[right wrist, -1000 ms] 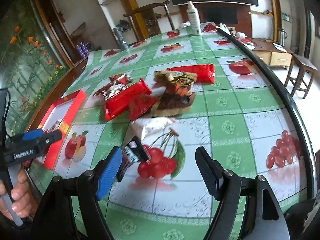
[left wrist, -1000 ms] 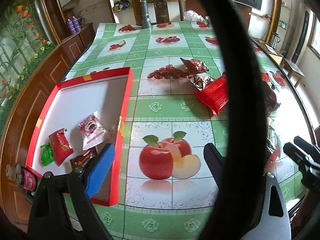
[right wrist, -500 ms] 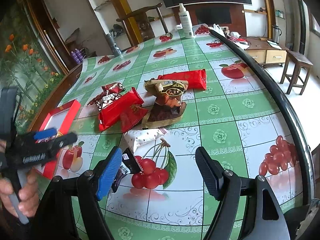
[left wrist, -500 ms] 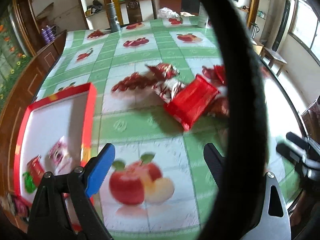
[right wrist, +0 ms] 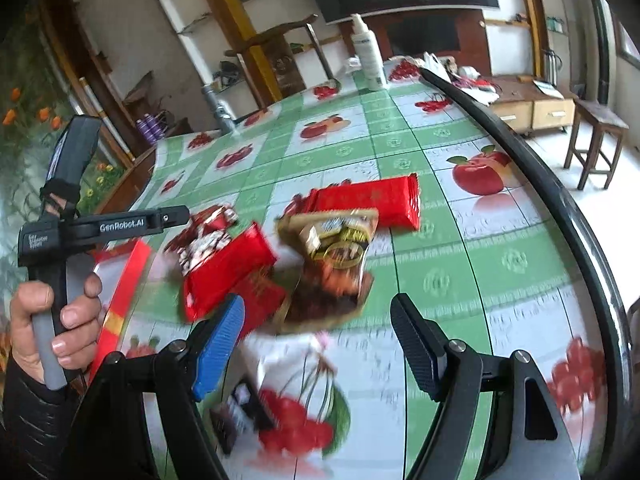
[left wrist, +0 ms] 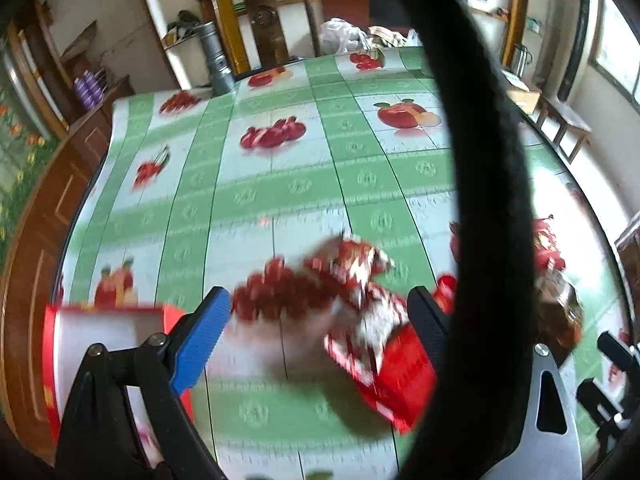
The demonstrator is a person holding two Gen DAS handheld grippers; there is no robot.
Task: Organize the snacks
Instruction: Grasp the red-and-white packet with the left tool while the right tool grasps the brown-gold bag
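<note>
A pile of snack packets lies mid-table. In the right wrist view I see a long red packet (right wrist: pixel 368 200), a brown and gold bag (right wrist: pixel 336 256), a red packet (right wrist: pixel 228 268), a red-and-white one (right wrist: pixel 208 240), a white packet (right wrist: pixel 280 356) and a small dark packet (right wrist: pixel 240 408). My right gripper (right wrist: pixel 316 344) is open and empty just above them. My left gripper (left wrist: pixel 320 328) is open and empty, over the red-and-white packets (left wrist: pixel 360 280) and a red packet (left wrist: pixel 400 376). The red tray (left wrist: pixel 100 328) sits at the left; it also shows in the right wrist view (right wrist: pixel 124 288).
A fruit-print green tablecloth (left wrist: pixel 280 184) covers the table. A metal flask (left wrist: pixel 216 60) and a white bottle (right wrist: pixel 370 56) stand at the far edge. A black cable (left wrist: pixel 480 200) crosses the left wrist view. A wooden stool (right wrist: pixel 596 136) stands off to the right.
My left gripper has swung from over the red tray toward the snack pile in the middle. My right gripper has moved forward over the pile. Both stay open and empty.
</note>
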